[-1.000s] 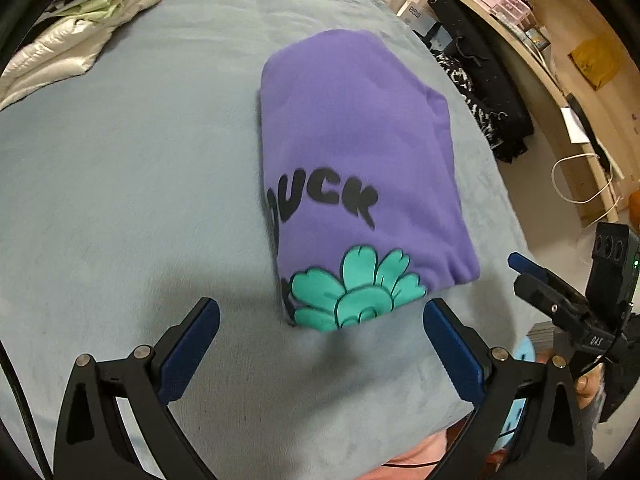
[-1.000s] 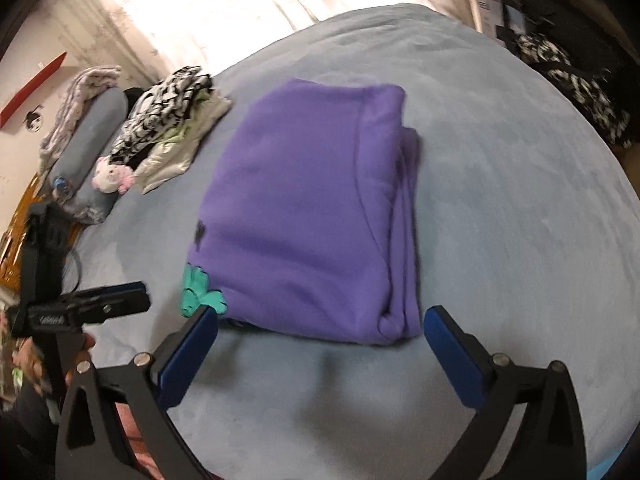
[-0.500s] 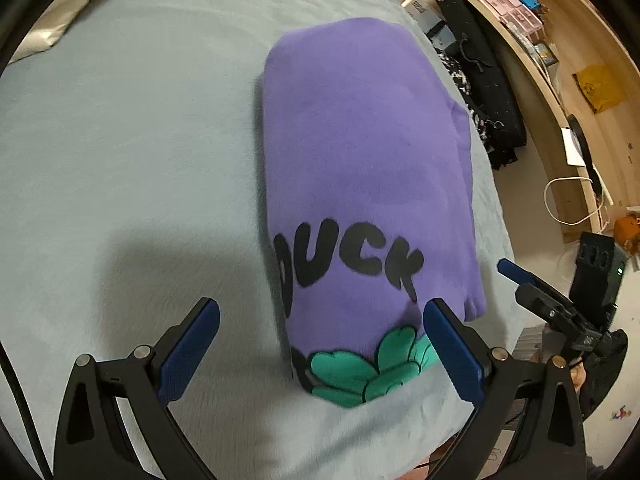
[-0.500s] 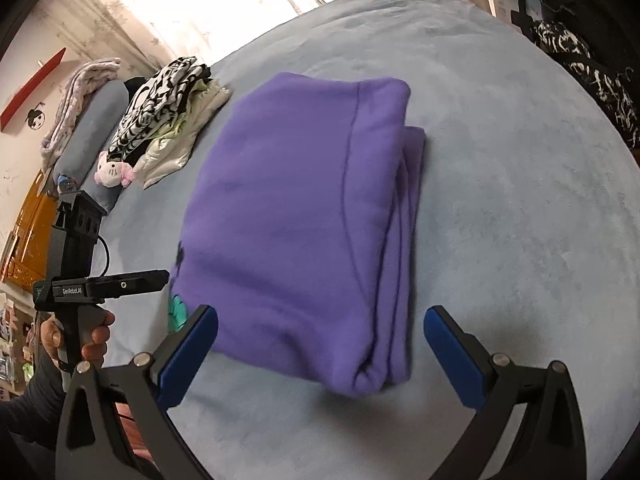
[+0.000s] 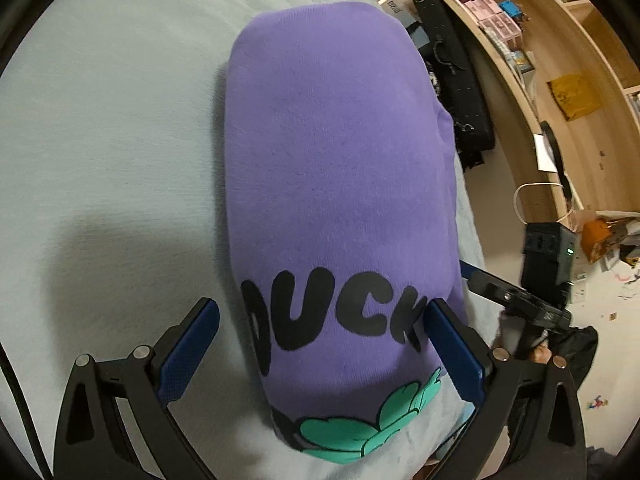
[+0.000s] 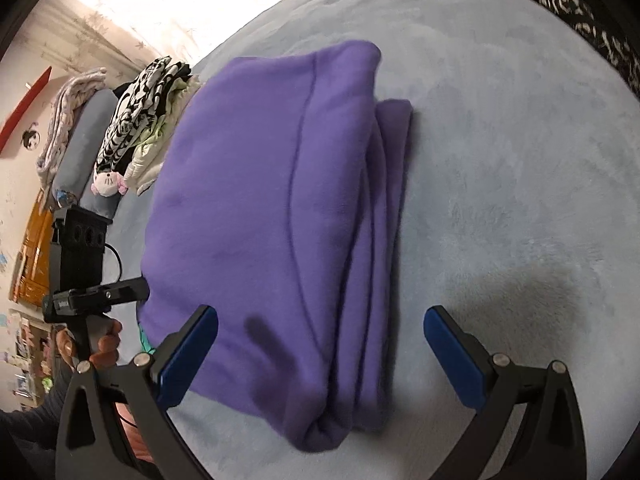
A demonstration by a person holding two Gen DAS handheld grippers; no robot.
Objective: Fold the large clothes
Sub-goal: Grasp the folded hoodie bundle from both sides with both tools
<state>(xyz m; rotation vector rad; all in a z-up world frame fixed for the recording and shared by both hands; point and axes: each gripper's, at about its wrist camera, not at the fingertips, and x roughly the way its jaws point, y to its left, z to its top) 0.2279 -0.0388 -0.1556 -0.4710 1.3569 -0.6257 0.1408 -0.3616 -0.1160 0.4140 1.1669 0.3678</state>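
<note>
The folded purple sweatshirt (image 5: 340, 184) lies on the grey bed (image 5: 108, 152), its printed end between the spread fingers of the left gripper (image 5: 320, 344), its layered corner between those of the equally released right gripper (image 6: 320, 344)

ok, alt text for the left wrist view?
A folded purple sweatshirt with black "DUCK" lettering lies on a pale blue bedspread. The left gripper is over its near end, jaws open. Wooden shelves stand behind.
</note>
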